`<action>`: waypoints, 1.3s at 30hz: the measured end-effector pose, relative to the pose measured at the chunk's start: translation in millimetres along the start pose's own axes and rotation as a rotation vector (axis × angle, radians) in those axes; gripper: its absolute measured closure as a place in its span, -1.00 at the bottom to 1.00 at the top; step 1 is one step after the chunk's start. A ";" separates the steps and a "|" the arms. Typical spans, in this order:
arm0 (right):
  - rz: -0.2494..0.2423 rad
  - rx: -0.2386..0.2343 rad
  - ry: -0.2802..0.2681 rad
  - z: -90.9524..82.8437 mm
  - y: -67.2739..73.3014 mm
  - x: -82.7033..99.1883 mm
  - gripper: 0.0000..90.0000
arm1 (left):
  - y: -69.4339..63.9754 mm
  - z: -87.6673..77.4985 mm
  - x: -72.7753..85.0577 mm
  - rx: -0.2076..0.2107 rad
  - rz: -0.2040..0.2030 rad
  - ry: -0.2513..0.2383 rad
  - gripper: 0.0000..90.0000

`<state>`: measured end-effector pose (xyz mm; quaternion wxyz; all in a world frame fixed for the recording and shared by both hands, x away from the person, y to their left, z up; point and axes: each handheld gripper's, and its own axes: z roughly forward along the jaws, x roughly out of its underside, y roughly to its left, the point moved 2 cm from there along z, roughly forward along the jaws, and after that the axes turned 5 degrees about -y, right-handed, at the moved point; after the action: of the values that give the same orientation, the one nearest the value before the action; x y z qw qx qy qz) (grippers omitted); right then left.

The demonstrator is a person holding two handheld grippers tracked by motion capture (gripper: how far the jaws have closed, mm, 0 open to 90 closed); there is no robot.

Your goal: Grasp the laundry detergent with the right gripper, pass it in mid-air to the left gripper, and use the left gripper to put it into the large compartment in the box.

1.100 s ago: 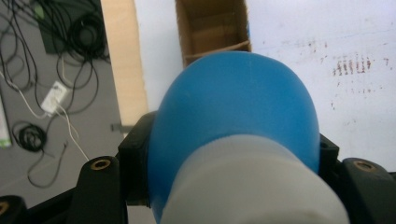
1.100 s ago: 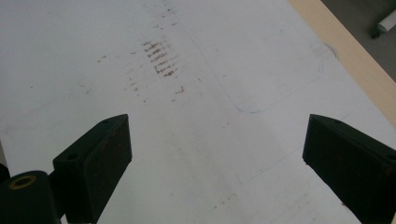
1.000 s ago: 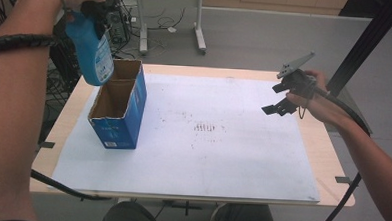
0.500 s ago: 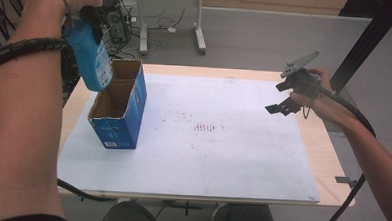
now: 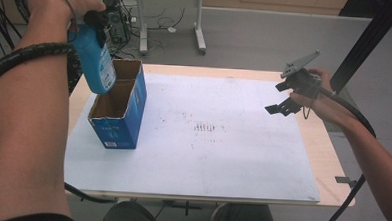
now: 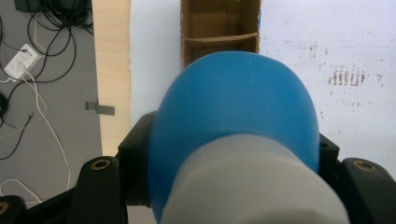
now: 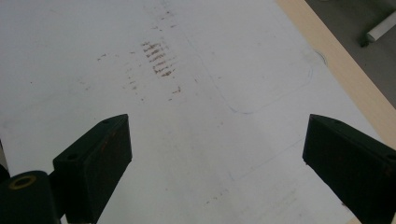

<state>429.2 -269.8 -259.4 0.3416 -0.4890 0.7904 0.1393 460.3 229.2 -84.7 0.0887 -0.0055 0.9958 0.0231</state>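
— Blue plastic, that's what I've got: the bottle [image 5: 95, 58] is clamped at its white-capped end between the fingers [image 6: 135, 154] of my left gripper [image 5: 90, 22], hanging base-down and tilted above the open cardboard box [image 5: 120, 112].

— Where exactly over the box?

— From the high view its base hangs by the far, left part of the opening. The left gripper view looks down past the blue body onto a divider [image 6: 219, 38] running across the box's inside, so there are two compartments. Which one the bottle is lined up with, I cannot tell.

— And your other hand?

— My right gripper [image 5: 286, 97] hangs well apart, above the right side of the white sheet [image 5: 222, 161] on the surface [image 5: 327, 151]. Its fingers [image 7: 93, 154] stand wide open with nothing between them.

— What could go wrong?

— As I judge it, the tilt. If I lower it at this angle, the base may catch the divider or the box's rim and tip the light box over, since nothing steadies it. The grip is also on the rounded shoulder by the cap; a knock could twist the bottle in my fingers. And it hides the opening from my own camera.
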 end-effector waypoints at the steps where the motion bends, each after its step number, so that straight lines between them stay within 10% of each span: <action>1: -0.001 0.001 0.000 0.0 -0.2 -0.2 -0.82 | 0.2 0.4 -0.1 0.000 -0.001 0.000 -0.17; 15: -0.012 -0.004 -0.001 0.4 1.3 -5.1 -0.82 | 3.3 4.3 -0.4 0.015 -0.011 -0.010 -0.17; 39: -0.022 -0.004 -0.003 10.0 3.2 -7.0 -0.81 | 6.8 58.4 4.6 0.048 -0.019 0.017 -0.17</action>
<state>432.5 -258.0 -262.3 0.3431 -0.4984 0.7842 0.1379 466.0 238.7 -142.7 0.0808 -0.0129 0.9966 -0.0018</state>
